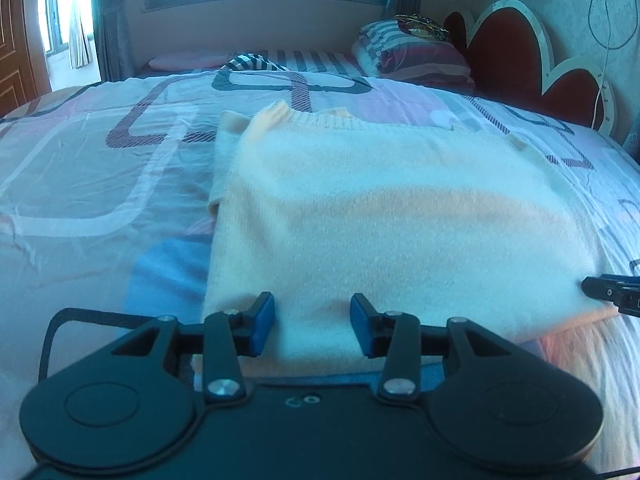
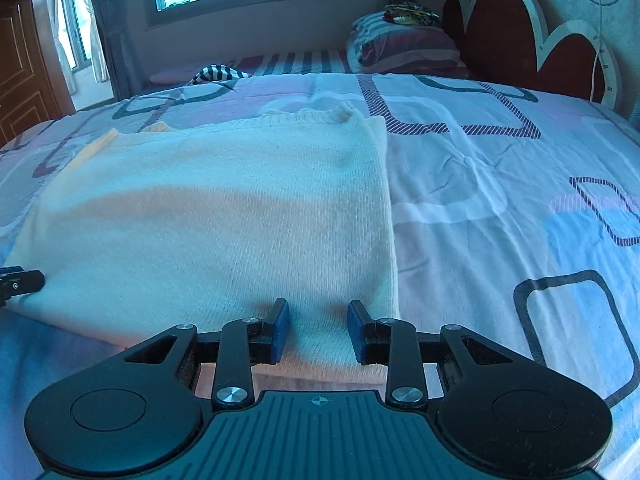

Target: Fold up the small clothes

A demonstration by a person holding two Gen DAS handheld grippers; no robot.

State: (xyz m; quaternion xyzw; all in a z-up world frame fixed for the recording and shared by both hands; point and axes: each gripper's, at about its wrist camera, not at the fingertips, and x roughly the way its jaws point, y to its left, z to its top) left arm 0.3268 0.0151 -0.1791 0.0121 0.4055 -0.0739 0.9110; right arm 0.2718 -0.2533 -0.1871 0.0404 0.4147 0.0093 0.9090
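A cream knitted sweater lies folded flat on the bed, collar at the far end. My left gripper sits over its near edge toward the left corner. Its blue pads stand apart, with flat cloth showing between them and nothing pinched. In the right wrist view the same sweater fills the left half. My right gripper hovers at its near right corner, jaws apart over flat cloth. Each gripper's black tip shows at the edge of the other's view: the right one and the left one.
The bed cover is pale with pink, blue and striped loop patterns and stretches wide on both sides. Striped pillows are stacked at the far right by a red scalloped headboard. A window and curtains stand behind, a wooden door at left.
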